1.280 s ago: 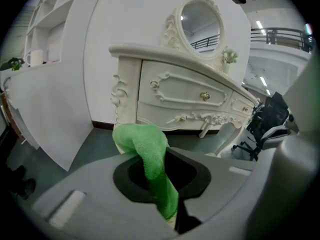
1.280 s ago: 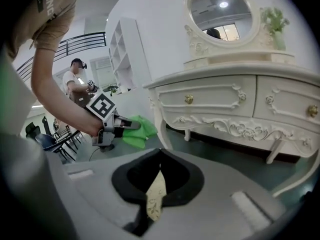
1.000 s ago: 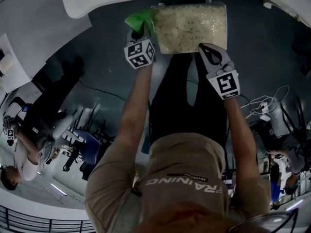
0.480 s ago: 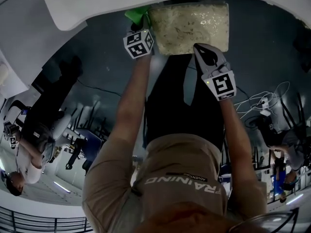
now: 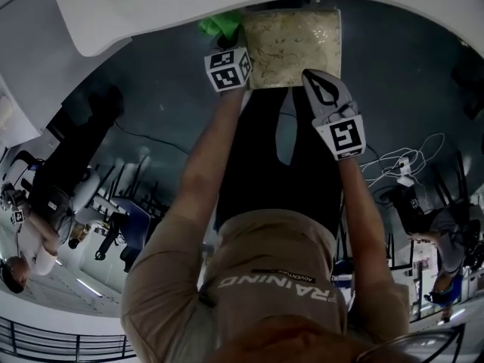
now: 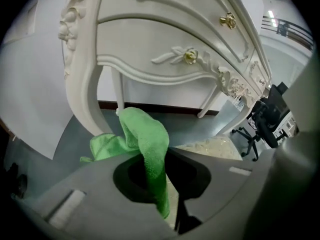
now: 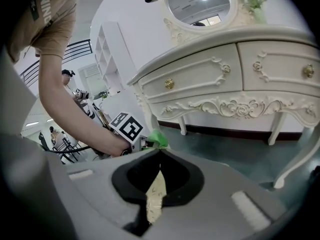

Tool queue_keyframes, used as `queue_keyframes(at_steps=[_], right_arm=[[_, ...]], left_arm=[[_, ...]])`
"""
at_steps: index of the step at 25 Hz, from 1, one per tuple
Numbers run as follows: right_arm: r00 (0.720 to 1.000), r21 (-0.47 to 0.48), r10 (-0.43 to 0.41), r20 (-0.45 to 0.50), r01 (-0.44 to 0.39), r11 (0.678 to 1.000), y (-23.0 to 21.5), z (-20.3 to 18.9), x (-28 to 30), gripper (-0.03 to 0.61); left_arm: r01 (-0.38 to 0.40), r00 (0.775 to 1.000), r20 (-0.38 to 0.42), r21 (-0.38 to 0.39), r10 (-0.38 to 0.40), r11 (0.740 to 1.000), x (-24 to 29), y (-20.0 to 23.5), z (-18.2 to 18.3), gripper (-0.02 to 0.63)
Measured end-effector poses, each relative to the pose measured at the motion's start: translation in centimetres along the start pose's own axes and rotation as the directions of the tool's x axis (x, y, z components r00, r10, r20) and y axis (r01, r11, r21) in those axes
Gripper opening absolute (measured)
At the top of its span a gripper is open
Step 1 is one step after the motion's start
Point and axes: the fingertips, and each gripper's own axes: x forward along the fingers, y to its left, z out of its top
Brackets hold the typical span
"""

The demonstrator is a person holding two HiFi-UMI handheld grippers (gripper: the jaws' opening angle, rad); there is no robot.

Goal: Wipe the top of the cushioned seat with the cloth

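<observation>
The green microfibre cloth (image 6: 146, 139) is bunched at the far left corner of the cushioned seat (image 5: 293, 44), mostly just off its left edge. Whether any of it rests on the cushion I cannot tell. The left gripper (image 6: 161, 160) is clenched on a fold of the cloth, which humps up beyond the jaws and hangs down between them. The seat's cream, patterned top lies just right of the cloth and looks bare across nearly its whole width. The right gripper (image 7: 159, 152) has its jaws brought together on nothing. Its tips sit at the seat's near right edge, and no view settles whether they press on it.

To wipe well, I judge the cloth should first be laid flatter, so that a broad face meets the cushion instead of a ridge. It can then be drawn rightward in overlapping passes, far edge to near edge, with light, even pressure. The right gripper could steady the seat if it starts to slide.

Beyond the seat stands a white carved dressing table (image 7: 235, 79) with gold knobs, on a dark grey floor (image 6: 185, 129). In the head view the table's top cuts off the seat's far strip, and the seat's legs do not show. An office chair (image 6: 267, 121) far to the right is small and warped by the lens
</observation>
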Motion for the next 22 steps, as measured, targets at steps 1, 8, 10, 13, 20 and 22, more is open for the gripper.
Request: queue_keyframes(at_steps=[1,8,10,13,20,22], right_arm=[[1.000,0.001,0.000,0.001,0.000,1.000,-0.5,-0.1,-0.5,0.002],[1.000,0.012,0.001,0.007,-0.001,1.000,-4.7,-1.7,-4.4,0.002],[1.000,0.025,0.000,0.022,-0.001,1.000,-5.9,-2.4,-5.6,0.002],[0.999,0.037,-0.011,0.038,0.010,0.999,-7.9,-3.3,-7.8,0.002],[0.997,0.063,-0.063,0.035,0.061,0.996,-11.9,-6.0,-12.5,0.002],[0.996,0.075,-0.083,0.028,0.081,0.994,-12.6,-6.9,-13.7,0.002]], left_arm=[[0.011,1.000,-0.001,0.005,-0.011,1.000,0.1,-1.2,0.1,0.048],[0.087,0.996,-0.012,0.043,-0.087,0.995,2.2,-10.7,0.1,0.048],[0.110,0.994,-0.019,0.062,-0.109,0.992,2.9,-13.4,-0.2,0.048],[0.141,0.990,-0.025,0.081,-0.140,0.987,3.7,-17.5,-0.3,0.048],[0.221,0.975,-0.030,0.110,-0.219,0.969,6.0,-26.7,-0.6,0.048],[0.254,0.967,-0.042,0.121,-0.250,0.960,6.2,-28.9,-0.8,0.048]])
